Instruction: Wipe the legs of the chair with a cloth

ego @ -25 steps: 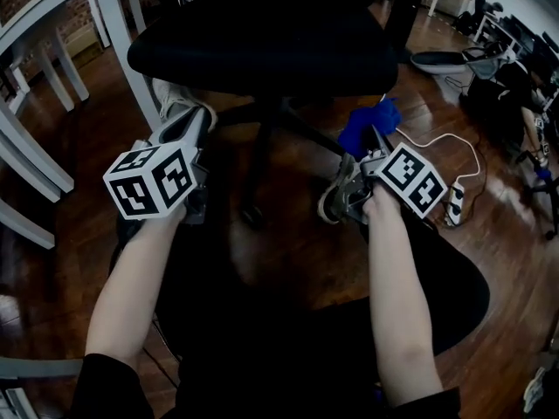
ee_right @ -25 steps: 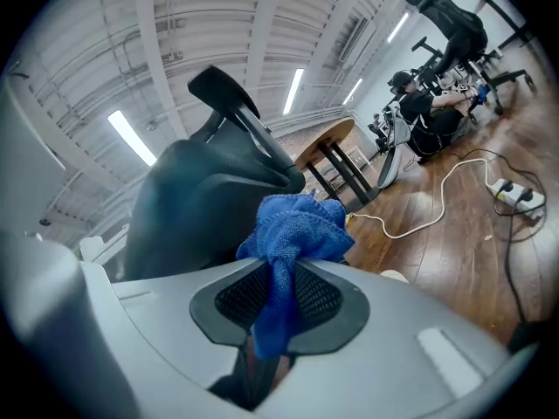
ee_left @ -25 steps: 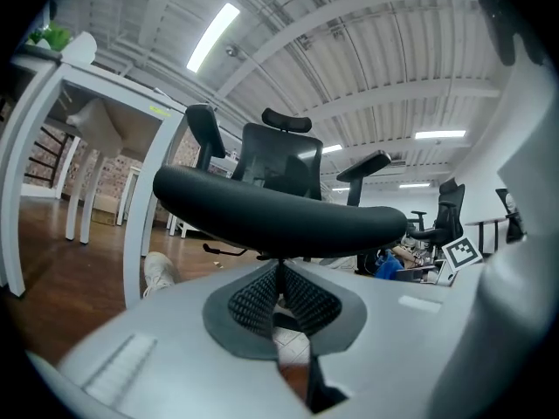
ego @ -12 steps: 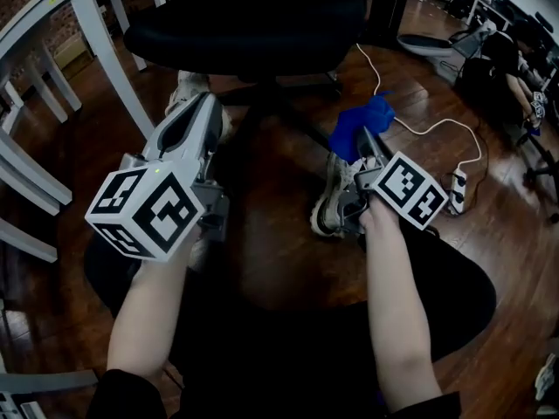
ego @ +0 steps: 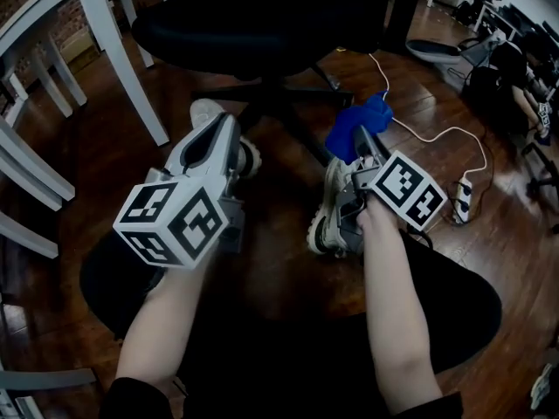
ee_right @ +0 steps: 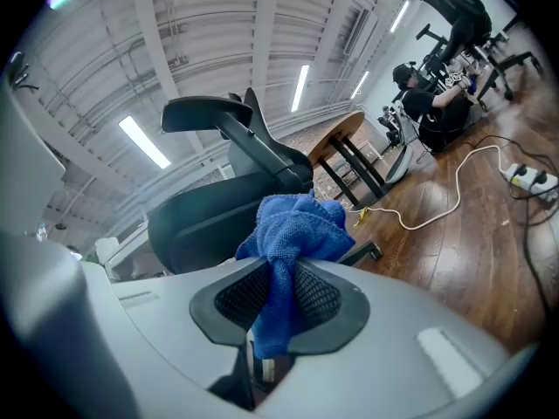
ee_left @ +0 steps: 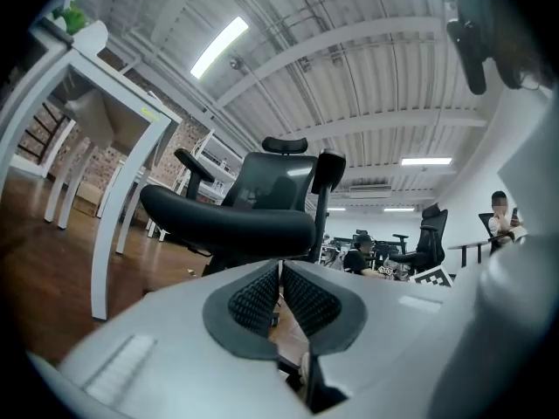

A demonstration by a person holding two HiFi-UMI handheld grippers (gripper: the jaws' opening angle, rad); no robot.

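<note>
A black office chair stands ahead of me, its dark star base and legs spreading on the wood floor. My right gripper is shut on a bunched blue cloth, held just right of the nearest leg and apart from it. In the right gripper view the cloth is pinched between the pads of the right gripper, with the chair behind. My left gripper points at the base from the left; its pads are together with nothing between them, and the chair rises beyond.
White table legs stand at the left. A white cable runs to a power strip on the right. More chairs and seated people lie farther right. My own shoe rests under the right gripper.
My left gripper has swung right and nearer the middle, now pointing at the chair base. The right gripper keeps the cloth and has barely shifted.
</note>
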